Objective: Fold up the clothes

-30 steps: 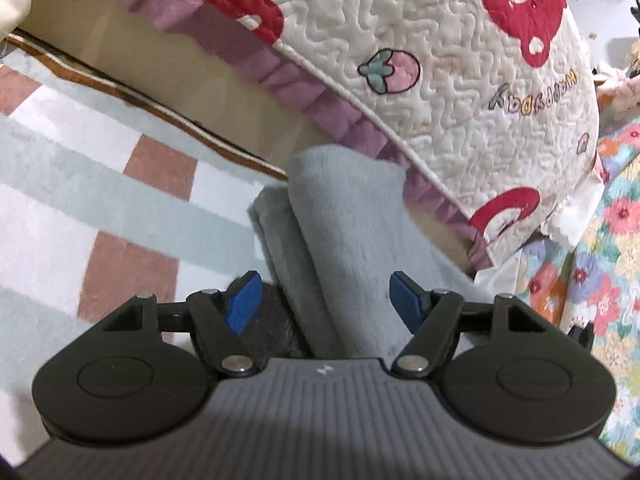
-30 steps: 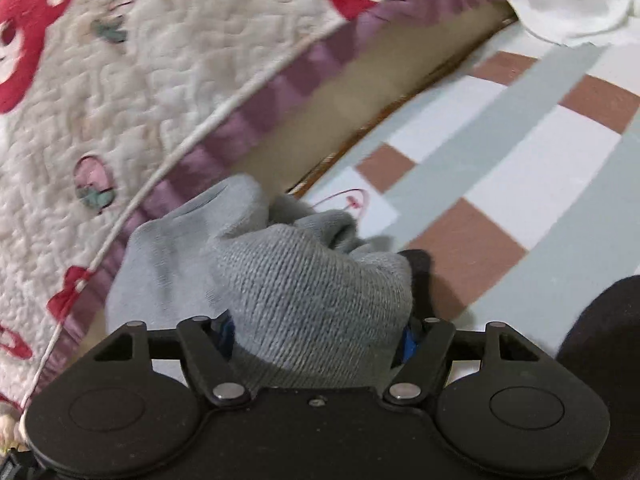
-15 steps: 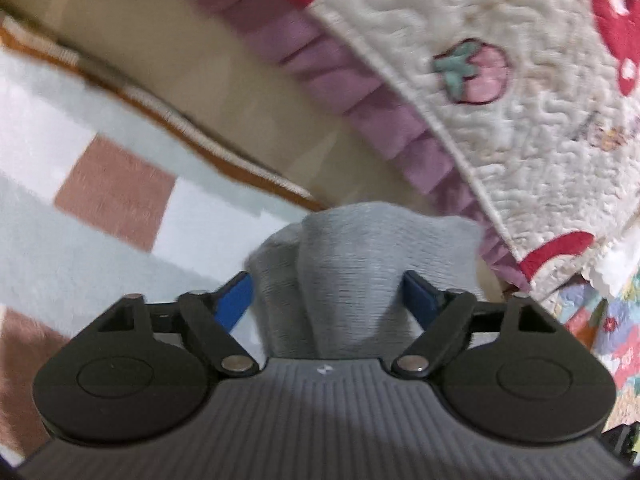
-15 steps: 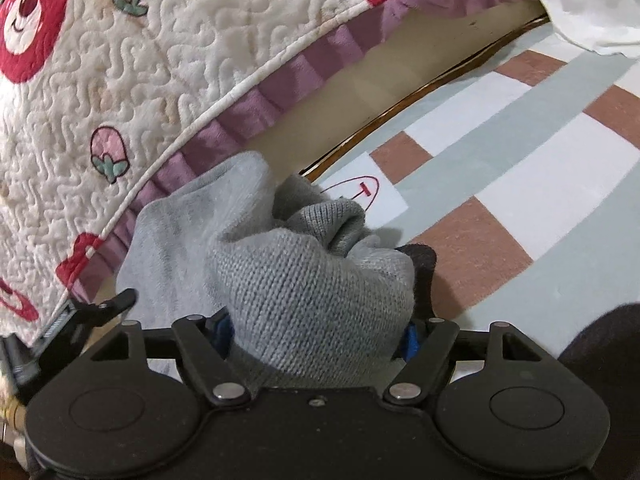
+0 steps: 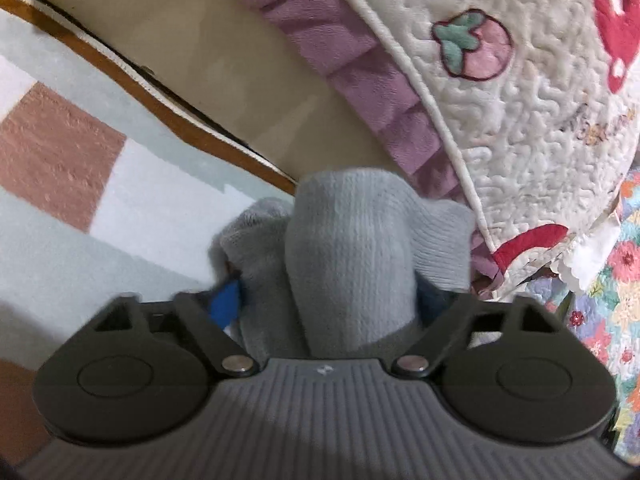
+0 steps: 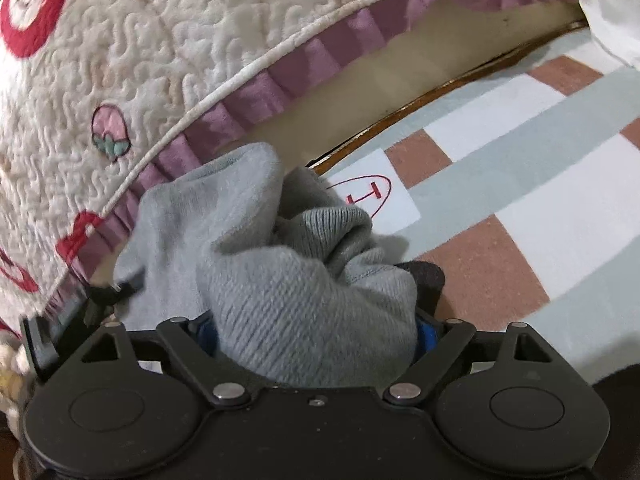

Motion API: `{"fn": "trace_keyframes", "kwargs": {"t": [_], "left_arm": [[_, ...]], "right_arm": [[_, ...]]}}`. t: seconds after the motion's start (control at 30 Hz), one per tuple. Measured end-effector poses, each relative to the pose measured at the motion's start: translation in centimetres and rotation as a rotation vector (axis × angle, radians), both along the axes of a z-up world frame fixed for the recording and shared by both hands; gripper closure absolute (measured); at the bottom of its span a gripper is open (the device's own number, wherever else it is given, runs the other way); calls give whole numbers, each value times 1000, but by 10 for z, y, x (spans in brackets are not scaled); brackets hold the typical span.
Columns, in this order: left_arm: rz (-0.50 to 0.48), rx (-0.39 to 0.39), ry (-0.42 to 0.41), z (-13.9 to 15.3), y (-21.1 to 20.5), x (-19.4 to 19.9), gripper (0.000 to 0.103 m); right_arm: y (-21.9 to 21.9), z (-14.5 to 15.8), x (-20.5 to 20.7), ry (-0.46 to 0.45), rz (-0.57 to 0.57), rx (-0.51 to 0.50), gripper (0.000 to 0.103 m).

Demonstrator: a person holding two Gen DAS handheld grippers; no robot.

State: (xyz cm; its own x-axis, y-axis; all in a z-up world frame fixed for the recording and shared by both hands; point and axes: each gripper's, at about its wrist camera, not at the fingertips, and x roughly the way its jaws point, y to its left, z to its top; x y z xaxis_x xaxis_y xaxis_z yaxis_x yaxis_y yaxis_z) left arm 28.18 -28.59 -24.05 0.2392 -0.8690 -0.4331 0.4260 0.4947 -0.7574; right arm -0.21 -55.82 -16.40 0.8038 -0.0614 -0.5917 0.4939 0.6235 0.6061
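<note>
Left gripper (image 5: 332,300): jaws have just been narrowing around a bunched fold of the grey knit garment (image 5: 352,248), apparently to gather it.
Right gripper (image 6: 316,328): widening, the same garment's other end bulging between its pads.
Garment: one, on the checked rug (image 6: 520,184).
Quilt (image 5: 520,80): one, just behind.

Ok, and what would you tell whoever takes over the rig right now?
Left gripper: jaws have just been closing on the grey garment, pads against it.
Right gripper: jaws have just been opening, garment bunched between them; grip unclear.
Garment: a crumpled bundle on the checked rug, beside the quilt edge.
Done: no neat fold yet.
Left: spread it, fold it flat.
</note>
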Motion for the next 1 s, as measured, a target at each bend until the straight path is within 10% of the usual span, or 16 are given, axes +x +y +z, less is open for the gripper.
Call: {"fn": "trace_keyframes", "kwargs": {"t": [0.37,0.83,1.0], "left_arm": [[-102,103,-181,43,-25,-29,46],[-95,9,-26,-2,-24,-10,13],[-123,-21,-107,8,-27,-18,47]], "right_arm": [[-7,9,-32,-63,39,75,31],[-2,-43,-43,-110,-103,501,13],[-2,-38,-16,-173,-76,383,28]]}}
